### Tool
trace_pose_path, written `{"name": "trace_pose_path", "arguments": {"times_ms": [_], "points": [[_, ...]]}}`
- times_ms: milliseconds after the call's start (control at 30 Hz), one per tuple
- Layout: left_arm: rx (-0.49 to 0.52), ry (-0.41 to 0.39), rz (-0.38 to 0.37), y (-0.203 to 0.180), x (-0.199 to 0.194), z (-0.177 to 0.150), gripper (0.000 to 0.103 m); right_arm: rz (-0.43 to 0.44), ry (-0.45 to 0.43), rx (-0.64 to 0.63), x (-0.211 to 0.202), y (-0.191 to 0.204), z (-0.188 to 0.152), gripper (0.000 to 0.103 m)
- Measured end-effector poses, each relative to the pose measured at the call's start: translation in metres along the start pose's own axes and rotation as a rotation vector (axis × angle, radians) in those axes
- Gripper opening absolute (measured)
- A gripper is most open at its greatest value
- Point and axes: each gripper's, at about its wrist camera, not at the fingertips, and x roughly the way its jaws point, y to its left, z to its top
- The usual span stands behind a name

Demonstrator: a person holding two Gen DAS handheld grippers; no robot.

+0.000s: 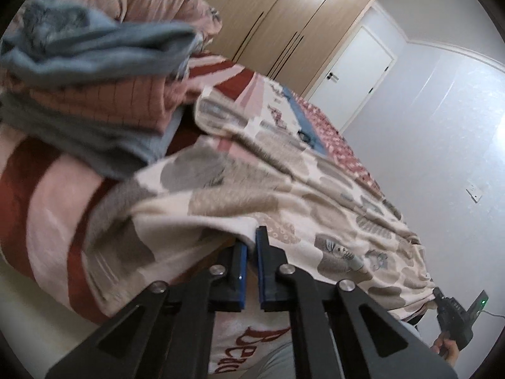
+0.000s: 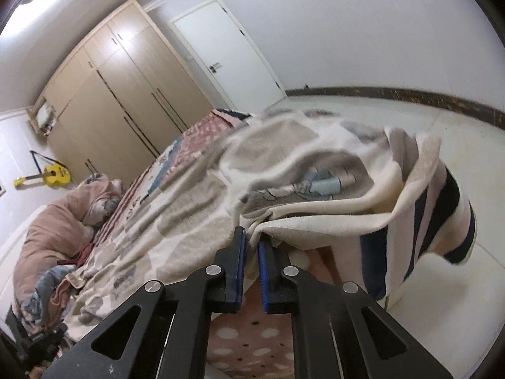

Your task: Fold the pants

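Observation:
The pants [image 1: 284,189] are cream fleece with grey and beige cartoon patches. They stretch across the bed between my two grippers. My left gripper [image 1: 252,237] is shut on one edge of the pants. My right gripper [image 2: 251,237] is shut on the other edge of the pants [image 2: 300,183], with a striped cuff [image 2: 442,221] hanging off to the right. The right gripper also shows in the left wrist view [image 1: 451,312] at the far lower right, held in a hand.
The bed has a red, pink and blue patterned cover [image 1: 38,195]. Folded blue and pink clothes [image 1: 94,72] are piled at its head. A wooden wardrobe [image 2: 120,94], a white door [image 2: 227,50] and a yellow guitar [image 2: 53,175] stand beyond. White floor [image 2: 410,126] lies to the right.

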Motion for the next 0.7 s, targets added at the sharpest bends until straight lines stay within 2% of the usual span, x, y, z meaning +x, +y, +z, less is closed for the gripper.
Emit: {"name": "trace_pose_path", "arguments": {"times_ms": [167, 300, 367, 500, 600, 700], "points": [[0.063, -0.080, -0.024, -0.017, -0.011, 0.028, 0.003, 0.034, -0.090, -0.090, -0.001, 0.025, 0.033, 0.002], [0.108, -0.124, -0.037, -0.033, -0.006, 0.055, 0.003, 0.026, -0.148, -0.178, 0.011, 0.043, 0.059, 0.002], [0.130, -0.140, -0.029, -0.040, 0.003, 0.071, 0.003, 0.043, -0.135, -0.179, 0.025, 0.046, 0.073, 0.002], [0.158, -0.148, -0.028, -0.048, 0.016, 0.087, 0.003, 0.088, -0.027, -0.173, 0.056, 0.052, 0.085, 0.002], [0.166, -0.152, -0.018, -0.047, 0.019, 0.091, 0.003, 0.069, -0.038, -0.222, 0.053, 0.056, 0.080, 0.002], [0.162, -0.146, -0.013, -0.048, 0.026, 0.101, 0.003, 0.074, -0.052, -0.222, 0.054, 0.057, 0.088, 0.002]]}}
